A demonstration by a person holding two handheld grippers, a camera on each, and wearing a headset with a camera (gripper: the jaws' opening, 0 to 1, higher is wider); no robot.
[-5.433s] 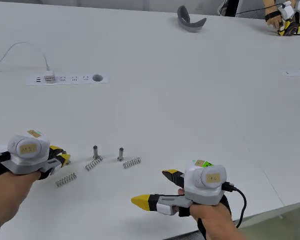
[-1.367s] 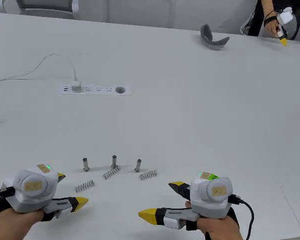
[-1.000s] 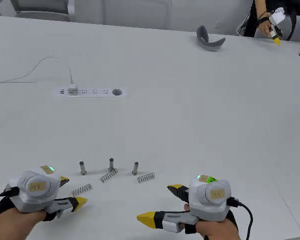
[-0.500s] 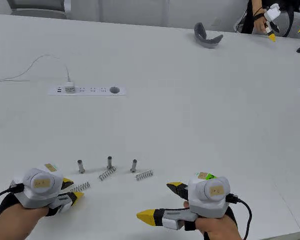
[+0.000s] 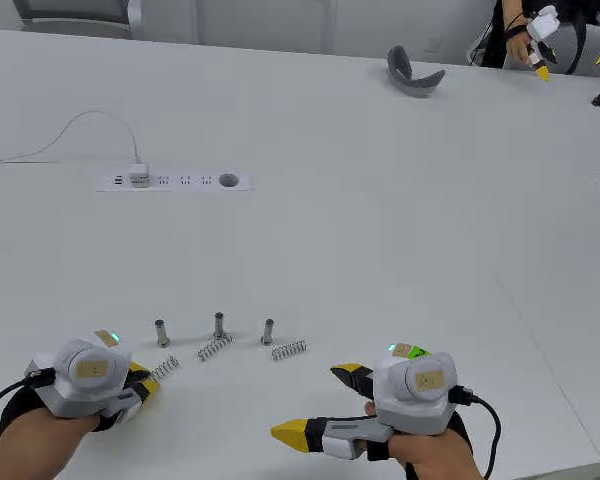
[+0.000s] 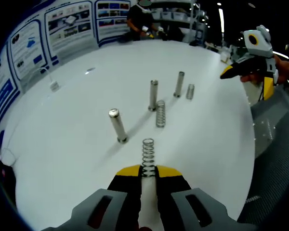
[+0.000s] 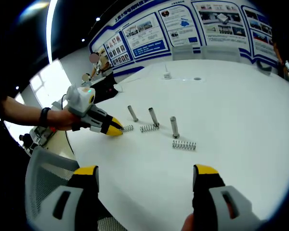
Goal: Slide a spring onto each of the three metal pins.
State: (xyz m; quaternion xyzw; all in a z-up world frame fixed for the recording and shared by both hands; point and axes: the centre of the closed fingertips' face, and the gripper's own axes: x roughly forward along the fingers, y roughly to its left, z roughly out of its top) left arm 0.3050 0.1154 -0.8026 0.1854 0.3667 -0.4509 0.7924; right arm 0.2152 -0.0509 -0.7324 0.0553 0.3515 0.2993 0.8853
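Three metal pins stand upright in a row on the white desk [image 5: 400,250]: the left pin [image 5: 162,332], the middle pin [image 5: 219,325] and the right pin [image 5: 268,331]. All three are bare. Three springs lie flat on the desk just in front of them. The left spring [image 6: 148,151] lies near the left pin, and its near end sits between the yellow tips of the left tool [image 6: 142,171]. That tool's jaws are drawn in almost together on the coil, with only a thin gap left between them. The middle spring [image 5: 215,347] lies aslant, its far end just beside the foot of the middle pin. The right spring [image 5: 289,349] lies just beside the right pin, apart from it. The right tool [image 5: 320,402] is low over the desk, well apart from the pins, its jaws spread wide and holding nothing. Farther back a power strip [image 5: 170,181] lies on the desk with a white cable [image 5: 70,128] plugged into it, and a grey curved object [image 5: 412,72] rests near the far edge
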